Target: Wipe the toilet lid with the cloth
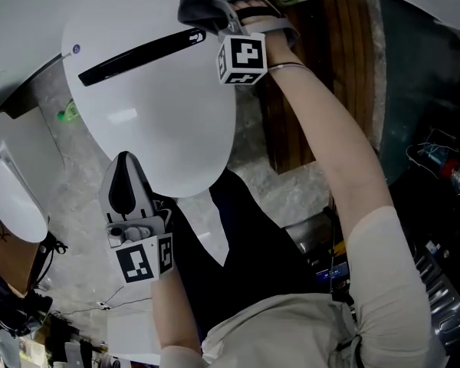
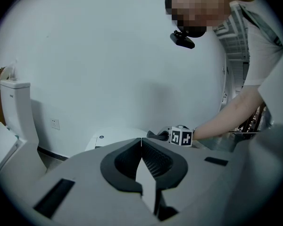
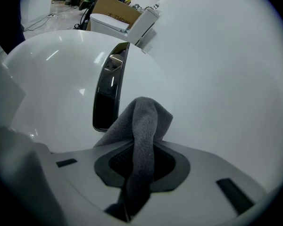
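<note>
The right tongs (image 1: 213,12) pinch the cloth (image 3: 145,121) at the far end; the toilet lid (image 1: 153,106) stretches toward the closed, empty left tongs (image 1: 124,184).

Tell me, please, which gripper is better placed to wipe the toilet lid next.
Right. The right gripper has its jaws shut on the grey cloth at the far end of the toilet lid. The left gripper is shut and empty.
</note>
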